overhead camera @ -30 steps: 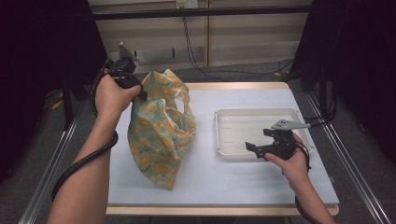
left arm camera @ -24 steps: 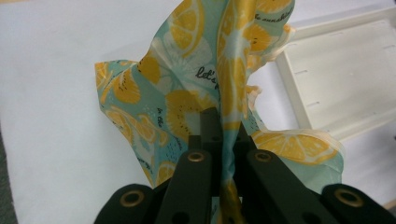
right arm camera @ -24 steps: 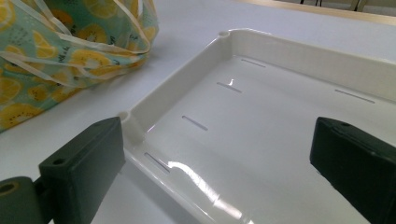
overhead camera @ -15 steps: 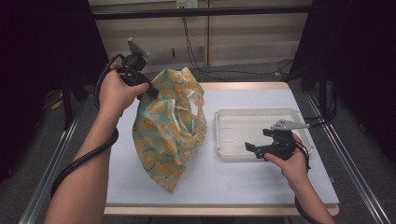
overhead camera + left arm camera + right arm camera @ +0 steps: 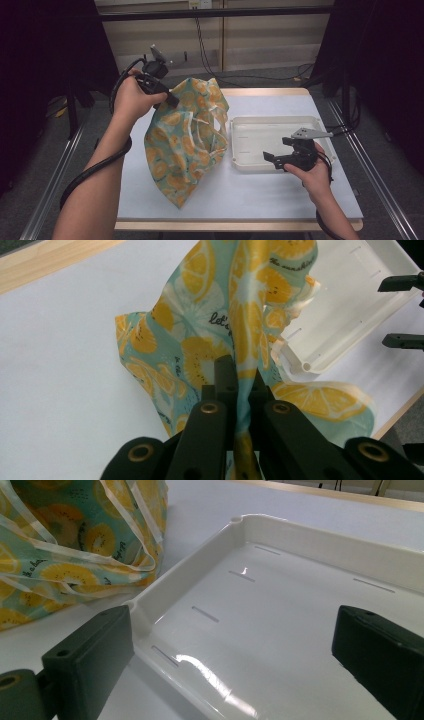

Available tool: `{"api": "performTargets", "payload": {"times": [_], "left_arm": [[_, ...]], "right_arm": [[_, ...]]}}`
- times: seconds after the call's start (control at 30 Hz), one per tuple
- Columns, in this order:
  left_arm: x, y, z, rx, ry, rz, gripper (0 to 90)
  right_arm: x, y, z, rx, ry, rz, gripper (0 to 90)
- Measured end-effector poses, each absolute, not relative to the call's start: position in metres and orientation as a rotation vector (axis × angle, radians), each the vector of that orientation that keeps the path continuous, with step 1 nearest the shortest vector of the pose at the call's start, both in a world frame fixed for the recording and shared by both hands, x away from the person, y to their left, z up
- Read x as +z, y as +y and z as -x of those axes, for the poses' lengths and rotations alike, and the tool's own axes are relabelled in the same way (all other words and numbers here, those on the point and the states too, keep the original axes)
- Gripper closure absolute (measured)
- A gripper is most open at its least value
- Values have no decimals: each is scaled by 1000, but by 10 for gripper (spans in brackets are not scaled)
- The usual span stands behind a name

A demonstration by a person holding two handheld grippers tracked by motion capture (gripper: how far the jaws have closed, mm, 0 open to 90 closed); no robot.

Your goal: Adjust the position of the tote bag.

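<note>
Left gripper [image 5: 169,97]: jaws pinched tight on the top edge of the bag [image 5: 187,135], cloth squeezed flat between the pads [image 5: 224,375]. Bag is a thin fruit-print tote, orange slices on teal, hanging from that pinch point with its lower corner resting on the white table mat [image 5: 280,192] toward the near edge. It sits just left of the white tray [image 5: 280,125], fabric close to or brushing the tray's left rim; contact is hard to call from the high view

Right gripper [image 5: 280,157]: jaws wide apart, holding nothing, hovering low over the near left part of the tray. In the right gripper view both pads [image 5: 95,650] straddle the tray's corner region without touching it, pale handles [image 5: 130,517] of the bag visible beyond

Step in hand, as I read it: lifting the bag up by one edge to shake it out or open its mouth, the free hand waiting

Next move probably calls for the right gripper to swing left and take a second edge or a handle loop, so the mouth can be spread. Needs a clean bite on one layer only; fabric is limp and folded on itself, so grabbing both walls at once is the likely fault
</note>
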State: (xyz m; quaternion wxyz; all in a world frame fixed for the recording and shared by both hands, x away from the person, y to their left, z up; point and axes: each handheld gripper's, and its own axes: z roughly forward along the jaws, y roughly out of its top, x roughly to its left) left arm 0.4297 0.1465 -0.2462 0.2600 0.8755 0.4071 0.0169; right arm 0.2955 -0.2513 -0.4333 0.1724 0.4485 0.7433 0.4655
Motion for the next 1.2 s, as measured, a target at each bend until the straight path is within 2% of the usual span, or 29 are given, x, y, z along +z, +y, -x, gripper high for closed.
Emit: {"api": "performTargets", "payload": {"times": [0.2,0.33,0.4,0.47,0.57,0.7,0.93,0.97,1.0,1.07,1.1,1.13,1.2], "left_arm": [[-250,154,-428,60,1169,-2318,886],[-246,157,-422,89,1217,-2273,713],[-246,158,-418,118,1229,-2268,591],[-247,160,-415,103,1250,-2271,581],[-250,162,-411,133,1271,-2260,512],[-251,165,-409,108,1276,-2265,501],[-257,165,-409,52,1304,-2254,551],[-258,166,-410,32,1302,-2246,601],[-258,166,-410,35,1283,-2269,687],[-258,166,-410,24,1287,-2267,755],[-257,167,-411,29,1275,-2269,755],[-256,167,-410,38,1276,-2268,828],[-255,167,-411,48,1270,-2277,865]], "right_arm": [[-434,-251,-296,1323,2108,-1270,30],[-434,-251,-296,1322,2112,-1268,30],[-434,-250,-296,1322,2112,-1270,30],[-434,-250,-296,1322,2114,-1266,30],[-435,-249,-296,1320,2116,-1265,30],[-434,-249,-296,1321,2117,-1266,30],[-435,-250,-296,1319,2113,-1272,30],[-434,-250,-296,1320,2113,-1272,30],[-434,-250,-296,1320,2112,-1273,30],[-434,-250,-296,1321,2112,-1272,30],[-434,-250,-296,1321,2112,-1272,30],[-435,-251,-296,1321,2111,-1277,30],[-435,-251,-296,1321,2112,-1275,30]]}}
